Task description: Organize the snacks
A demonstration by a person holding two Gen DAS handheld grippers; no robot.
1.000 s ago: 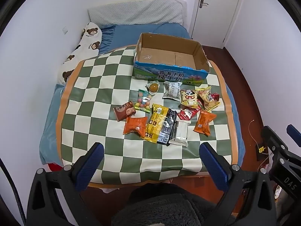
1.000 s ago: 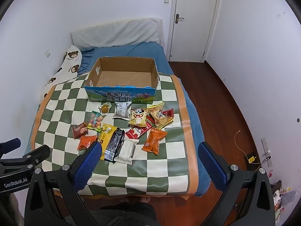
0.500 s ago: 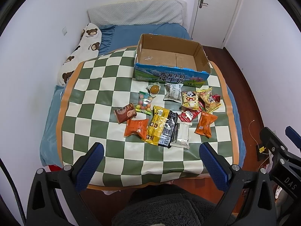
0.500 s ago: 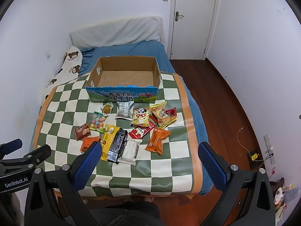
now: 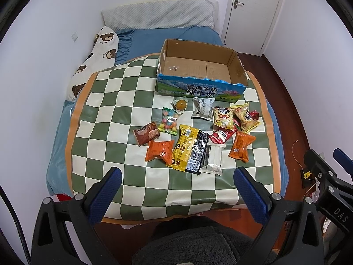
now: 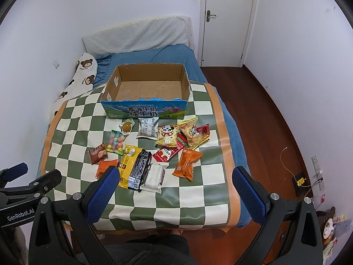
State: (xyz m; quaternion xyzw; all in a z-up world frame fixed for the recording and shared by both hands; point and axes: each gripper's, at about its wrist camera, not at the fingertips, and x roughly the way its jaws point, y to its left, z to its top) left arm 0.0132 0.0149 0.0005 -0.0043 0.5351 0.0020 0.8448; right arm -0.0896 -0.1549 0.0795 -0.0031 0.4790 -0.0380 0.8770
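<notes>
My left gripper (image 5: 177, 190): held above the near edge of the checkered mat (image 5: 114, 114), level, pointing toward the far edge; its blue pads (image 5: 104, 195) stand wide apart with nothing between them
My right gripper (image 6: 175, 190): also raised over the near edge and aimed at the far edge, a little to the right of the other one, jaws spread and holding nothing; its body shows at the right rim of the left view
Cardboard box (image 5: 238, 66): open on top, at the far edge of the mat toward the right corner, printed blue front facing me, bare floor inside
Brown biscuit pack (image 5: 146, 133): leftmost of the snacks, near the middle of the mat
Left orange pack (image 5: 159, 152): just nearer me than the brown one, touching the yellow pack
Candy ball bag (image 5: 169, 121): just beyond the brown pack, its far end meeting the small round pastry (image 5: 181, 105) that lies in front of the box
Yellow pack (image 5: 184, 148), black pack (image 5: 197, 152), white pack (image 5: 213, 160): side by side and overlapping, closest to the near edge
Grey pack (image 5: 204, 110): just before the box front
Panda pack (image 5: 223, 117): right of the grey one, overlapping the red pack (image 5: 220, 135)
Yellow chip bag (image 5: 245, 118): nearest the right edge
Right orange pack (image 5: 240, 146): nearer me than the chip bag, clear of the white pack
Bear pillow (image 5: 97, 59): on the blue bed, along the left wall
</notes>
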